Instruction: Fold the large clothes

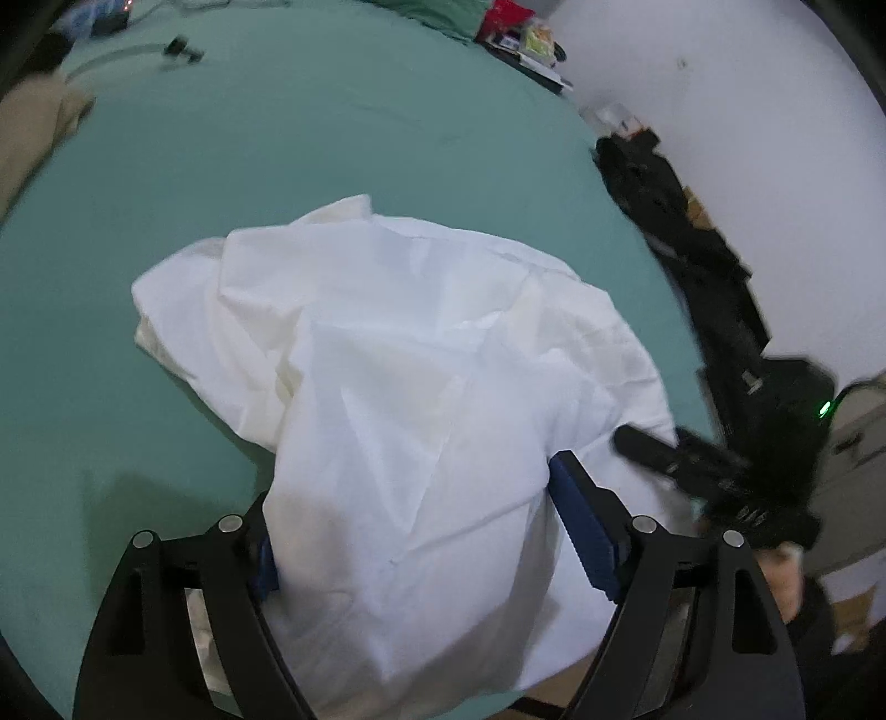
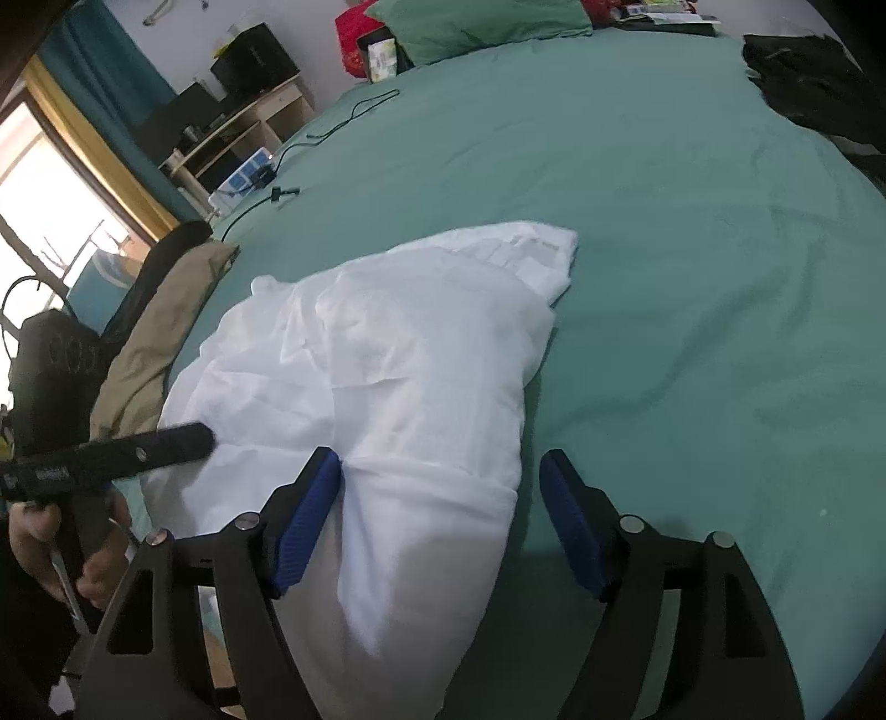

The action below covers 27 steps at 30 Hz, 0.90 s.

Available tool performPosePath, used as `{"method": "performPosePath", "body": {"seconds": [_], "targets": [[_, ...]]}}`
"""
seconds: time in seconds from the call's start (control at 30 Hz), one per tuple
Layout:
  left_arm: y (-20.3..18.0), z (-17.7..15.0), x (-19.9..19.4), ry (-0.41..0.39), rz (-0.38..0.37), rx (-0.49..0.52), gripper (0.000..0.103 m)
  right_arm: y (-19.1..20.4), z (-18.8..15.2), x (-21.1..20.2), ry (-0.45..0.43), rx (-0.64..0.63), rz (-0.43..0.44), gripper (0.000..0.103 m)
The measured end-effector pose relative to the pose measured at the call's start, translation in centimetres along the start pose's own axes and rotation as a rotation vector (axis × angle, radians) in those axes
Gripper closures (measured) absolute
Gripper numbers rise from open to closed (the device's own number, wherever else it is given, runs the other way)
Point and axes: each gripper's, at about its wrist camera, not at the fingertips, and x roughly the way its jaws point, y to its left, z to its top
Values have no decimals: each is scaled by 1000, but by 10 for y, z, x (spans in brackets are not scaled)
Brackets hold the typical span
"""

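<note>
A large white garment (image 1: 398, 354) lies crumpled on the green bed sheet (image 1: 332, 138), with its near end hanging over the bed's front edge. My left gripper (image 1: 412, 482) is open and straddles that near end, the cloth lying loosely between its blue pads. In the right wrist view the same garment (image 2: 398, 354) runs down between the jaws of my right gripper (image 2: 437, 454), which is open. Its left pad (image 2: 310, 509) touches the cloth, while its right pad (image 2: 570, 526) stands apart from it. Each view shows the other gripper's black finger (image 1: 653, 448) (image 2: 166, 437) at the garment's edge.
A beige garment (image 2: 160, 343) lies at the bed's left edge and dark clothes (image 2: 803, 77) at the far right. A black cable (image 2: 343, 119) and a green pillow (image 2: 482, 22) lie farther back. A desk (image 2: 249, 116) stands beyond the bed.
</note>
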Motion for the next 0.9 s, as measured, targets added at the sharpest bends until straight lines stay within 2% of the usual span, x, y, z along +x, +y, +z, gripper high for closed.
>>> {"method": "performPosePath", "body": {"seconds": [0.07,0.13,0.3,0.4,0.47,0.67,0.73,0.8,0.83,0.87,0.9], "targets": [[-4,-2,0,1,56,31,19,-4,2,-8,-27,17,-1,28],[-1,3,3,-3,70,35,19,-7,4,-11,-44,36,8,28],[-2,12,5,-38,166,78,19,-11,4,-1,-33,59,48,28],[6,15,6,-31,141,10,19,-17,0,13,-22,124,108,28],[8,12,4,-46,124,-20,19,-19,0,19,-45,142,122,27],[3,0,6,-46,135,63,21,-9,3,23,-42,88,111,27],[1,0,6,-42,129,85,27,-7,3,25,-41,77,116,27],[2,1,8,-41,92,75,38,-4,4,28,-40,66,120,35],[2,2,9,-39,72,70,51,-2,4,30,-34,65,141,46],[0,3,11,-35,45,64,62,-2,4,33,-28,78,161,49],[0,3,12,-36,39,60,63,-3,4,33,-30,85,168,50]]}}
